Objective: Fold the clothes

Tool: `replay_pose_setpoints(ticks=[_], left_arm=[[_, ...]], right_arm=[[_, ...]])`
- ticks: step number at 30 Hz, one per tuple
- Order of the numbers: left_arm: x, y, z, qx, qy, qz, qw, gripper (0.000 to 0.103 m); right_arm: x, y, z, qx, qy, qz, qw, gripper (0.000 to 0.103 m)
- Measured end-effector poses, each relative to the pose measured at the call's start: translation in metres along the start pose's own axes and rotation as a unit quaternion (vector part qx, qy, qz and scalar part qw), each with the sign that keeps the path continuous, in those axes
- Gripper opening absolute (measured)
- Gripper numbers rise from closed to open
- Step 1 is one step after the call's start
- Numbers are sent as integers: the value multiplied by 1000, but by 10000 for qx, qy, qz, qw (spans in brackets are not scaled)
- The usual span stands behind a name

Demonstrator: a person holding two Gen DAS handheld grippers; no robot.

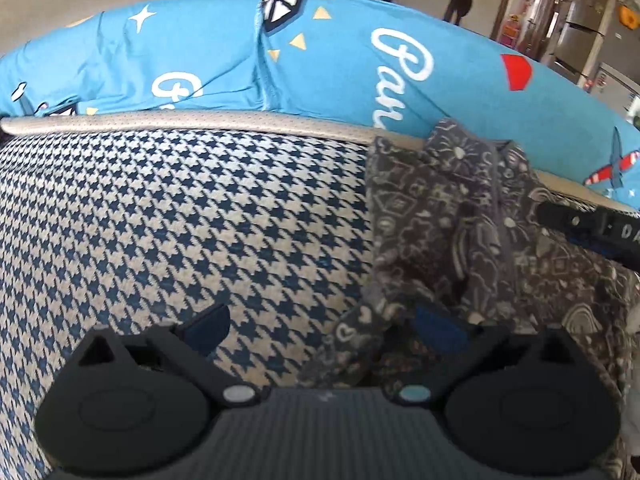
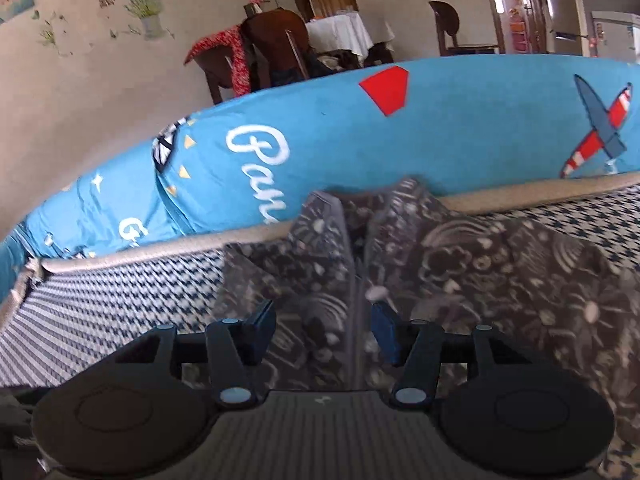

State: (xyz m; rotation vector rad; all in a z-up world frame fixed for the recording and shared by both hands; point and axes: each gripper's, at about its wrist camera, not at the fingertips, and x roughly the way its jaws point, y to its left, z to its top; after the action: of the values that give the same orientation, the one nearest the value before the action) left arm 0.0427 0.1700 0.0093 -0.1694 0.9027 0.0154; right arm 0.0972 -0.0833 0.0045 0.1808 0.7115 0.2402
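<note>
Both grippers, left and right, gape wide and empty. Grey printed shirt lies rumpled on my houndstooth cushion, far right: light, limp, slippery; I'd pinch its near hem.

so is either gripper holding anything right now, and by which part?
Nothing held. Left gripper and right gripper are both open, hovering over the grey patterned shirt on the houndstooth surface.

Soft matt printed cloth on the grey garment; coarse woven houndstooth fabric on the cushion; smooth blue cotton sheet; matt black plastic on both grippers.
</note>
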Motion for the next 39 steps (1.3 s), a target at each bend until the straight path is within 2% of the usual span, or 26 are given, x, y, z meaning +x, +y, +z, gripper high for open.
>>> replay_pose_setpoints(ticks=[2, 5, 7, 11, 16, 22, 28, 30, 32, 35, 38, 39], left_arm=[[-6, -5, -6, 135, 60, -289, 9995, 103], [-14, -11, -14, 270, 164, -674, 9972, 103], [-15, -13, -17, 326, 214, -828, 9958, 103], [-13, -21, -22, 445, 305, -900, 9945, 103], [-1, -31, -27, 531, 488, -947, 9929, 103], [7, -47, -33, 875, 423, -966, 9906, 103], [9, -61, -36, 1114, 347, -1130, 9867, 73], [7, -64, -37, 1172, 288, -1192, 9855, 59], [4, -66, -38, 1246, 217, -1240, 9842, 52], [4, -68, -40, 1320, 180, -1228, 9834, 47], [3, -66, -40, 1253, 131, -1288, 9836, 37], [0, -66, -40, 1251, 82, -1302, 9835, 36]], right_arm=[[-11, -9, -11, 180, 162, -189, 9995, 53], [-31, -19, -18, 500, 182, -27, 9986, 54], [-42, -19, -20, 447, 136, -51, 9989, 56], [-49, -17, -25, 76, 181, -184, 9996, 58], [-48, -18, -30, -6, 384, -110, 9992, 58], [-44, -18, -32, -116, 533, -119, 9984, 58], [-46, -20, -30, -57, 557, -67, 9984, 59], [-46, -20, -30, -49, 568, -77, 9983, 59], [-45, -21, -29, -35, 592, -94, 9982, 59], [-43, -21, -30, -34, 664, -142, 9977, 59], [-38, -22, -32, -42, 798, -226, 9965, 65], [-36, -22, -32, -39, 842, -256, 9961, 66]])
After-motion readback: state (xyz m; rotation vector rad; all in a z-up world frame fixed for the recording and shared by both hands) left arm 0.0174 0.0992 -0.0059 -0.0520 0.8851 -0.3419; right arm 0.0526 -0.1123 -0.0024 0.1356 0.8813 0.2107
